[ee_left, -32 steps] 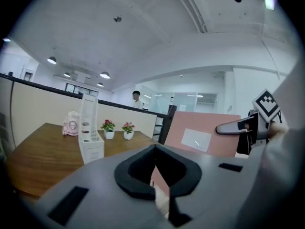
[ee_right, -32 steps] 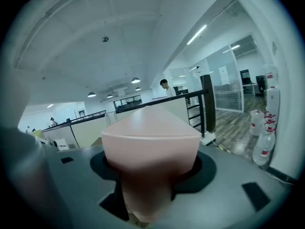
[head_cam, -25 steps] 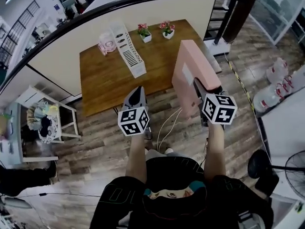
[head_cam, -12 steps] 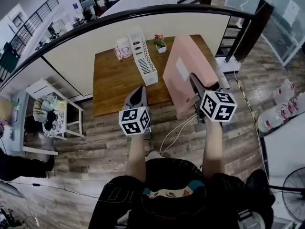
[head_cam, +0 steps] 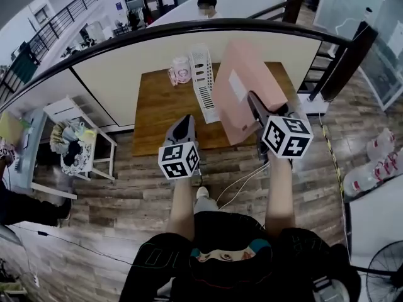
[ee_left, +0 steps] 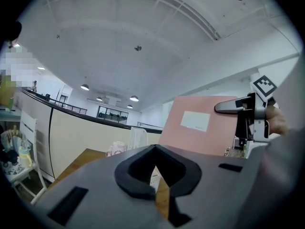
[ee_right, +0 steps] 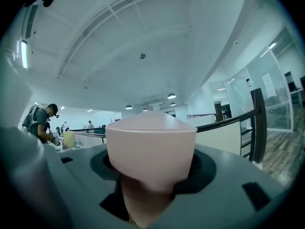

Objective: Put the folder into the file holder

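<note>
The left tool [head_cam: 183, 121] hovers over the near edge of the worktop [head_cam: 156, 112], its jaws drawn together with nothing between them. At the far edge stands a small pink container [head_cam: 180, 72]. Just to its right is the white file holder [head_cam: 203, 80], reaching from the far edge toward the middle. The pink folder [head_cam: 242, 83] hangs tilted above the worktop's right side, just beside the holder, clamped in the right tool [head_cam: 254, 103].
</note>
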Action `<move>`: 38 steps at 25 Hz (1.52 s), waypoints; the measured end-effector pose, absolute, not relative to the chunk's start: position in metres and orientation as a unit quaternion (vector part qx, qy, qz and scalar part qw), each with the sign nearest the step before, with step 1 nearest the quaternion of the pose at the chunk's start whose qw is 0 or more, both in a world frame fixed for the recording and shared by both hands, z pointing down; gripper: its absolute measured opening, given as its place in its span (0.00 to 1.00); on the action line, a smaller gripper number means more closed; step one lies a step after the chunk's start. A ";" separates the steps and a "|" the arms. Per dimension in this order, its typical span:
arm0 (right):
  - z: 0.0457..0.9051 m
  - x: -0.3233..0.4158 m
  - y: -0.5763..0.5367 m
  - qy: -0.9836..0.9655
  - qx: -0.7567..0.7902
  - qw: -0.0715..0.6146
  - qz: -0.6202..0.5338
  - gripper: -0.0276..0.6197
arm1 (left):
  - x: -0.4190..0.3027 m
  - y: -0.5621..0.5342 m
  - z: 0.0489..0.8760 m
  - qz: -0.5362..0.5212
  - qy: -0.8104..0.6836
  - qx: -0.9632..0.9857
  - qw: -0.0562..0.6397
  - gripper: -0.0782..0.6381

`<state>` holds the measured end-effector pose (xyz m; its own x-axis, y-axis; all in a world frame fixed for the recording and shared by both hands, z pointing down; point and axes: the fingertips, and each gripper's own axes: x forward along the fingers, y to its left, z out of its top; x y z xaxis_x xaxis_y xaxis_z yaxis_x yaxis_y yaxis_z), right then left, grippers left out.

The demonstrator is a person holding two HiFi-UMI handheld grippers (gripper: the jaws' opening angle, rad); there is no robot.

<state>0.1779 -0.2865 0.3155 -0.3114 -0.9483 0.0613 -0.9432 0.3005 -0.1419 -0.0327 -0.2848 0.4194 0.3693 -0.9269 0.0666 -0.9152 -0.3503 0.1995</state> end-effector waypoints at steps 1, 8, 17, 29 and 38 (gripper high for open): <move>0.314 0.173 -0.292 0.809 -0.583 0.018 -0.075 0.48 | -0.036 -0.290 0.417 -0.033 -0.563 0.820 0.100 0.10; 0.304 0.147 -0.335 0.819 -0.569 0.021 -0.071 0.48 | -0.058 -0.330 0.396 -0.052 -0.573 0.813 0.088 0.10; 0.303 0.127 -0.377 0.818 -0.572 0.005 -0.061 0.48 | -0.084 -0.363 0.386 -0.065 -0.585 0.804 0.082 0.10; 0.305 0.109 -0.423 0.817 -0.575 -0.010 -0.051 0.48 | -0.096 -0.399 0.388 -0.077 -0.591 0.798 0.089 0.10; 0.310 0.091 -0.464 0.813 -0.580 -0.018 -0.051 0.48 | -0.113 -0.437 0.386 -0.078 -0.594 0.796 0.090 0.10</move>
<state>0.0906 -0.4636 0.3100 -0.3277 -0.9406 0.0885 -0.9443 0.3232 -0.0616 -0.1132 -0.4367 0.3865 0.2832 -0.9589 -0.0180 -0.9310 -0.2793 0.2351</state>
